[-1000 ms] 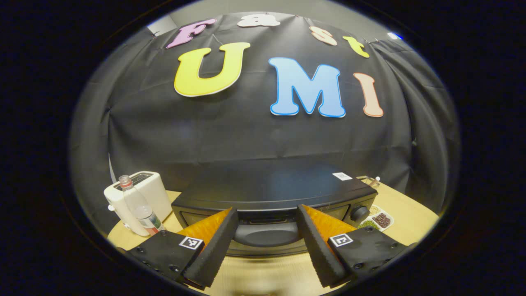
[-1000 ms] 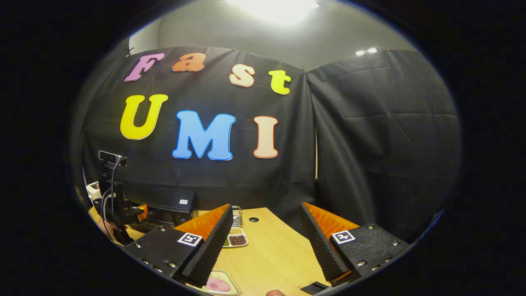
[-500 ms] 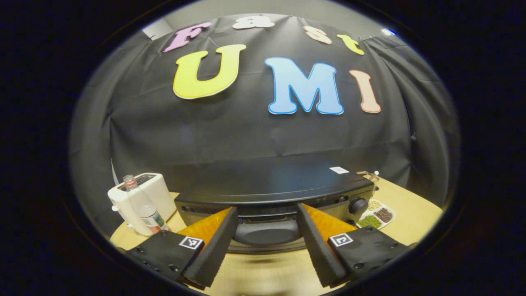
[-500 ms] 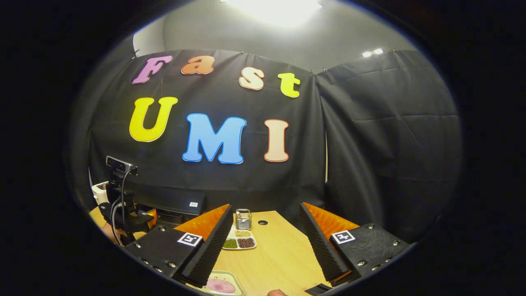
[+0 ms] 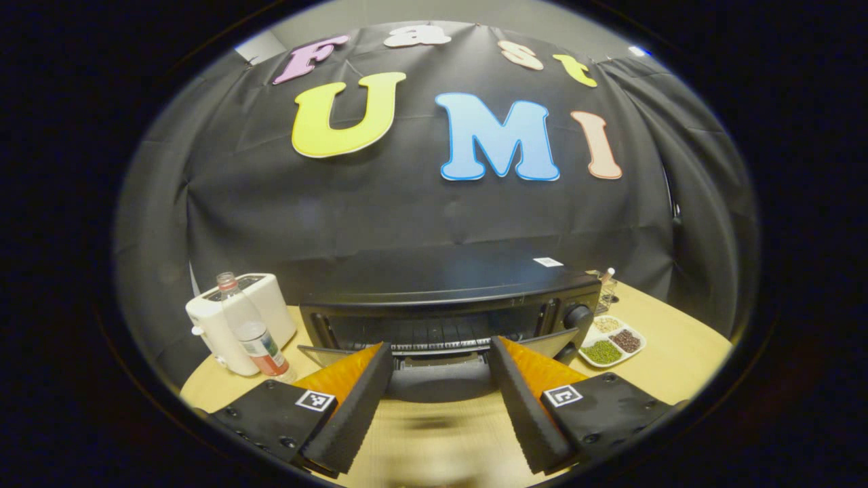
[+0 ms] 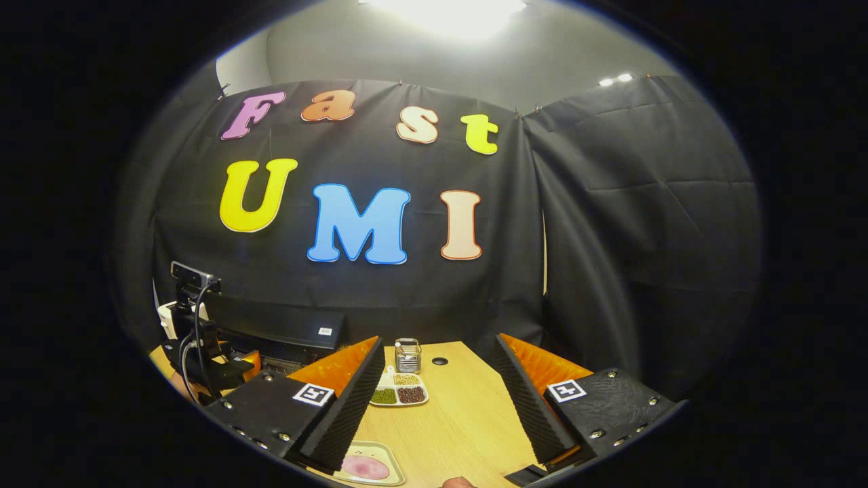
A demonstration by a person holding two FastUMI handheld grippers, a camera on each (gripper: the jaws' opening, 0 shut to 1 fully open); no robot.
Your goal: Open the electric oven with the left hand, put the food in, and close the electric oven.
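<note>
Pulling the oven door (image 5: 434, 379) down with the left gripper (image 5: 439, 396): a second ago the front of the electric oven (image 5: 447, 308) was shut flush, half a second ago a slit showed at the top, and now the cavity and its wire rack (image 5: 434, 335) are exposed. I judge the door roughly halfway down, not yet flat. Left fingers (image 5: 352, 400) stand apart, flanking the door's dark handle; I cannot tell whether they actually press it.

Oven sits toward the back edge of the surface (image 5: 678, 352), toaster (image 5: 261, 308) and bottle (image 5: 247, 332) at its left, sectioned bean dish (image 5: 610, 342) at its right.

Right gripper (image 6: 437, 407) hangs idle with fingers apart and nothing between them, drifted slightly so the bean dish (image 6: 399, 394) now shows between them. Food on its small tray (image 6: 366, 468) lies at the surface's near edge, just below the left finger, untouched. My reading: opening nearly done, loading comes next.
</note>
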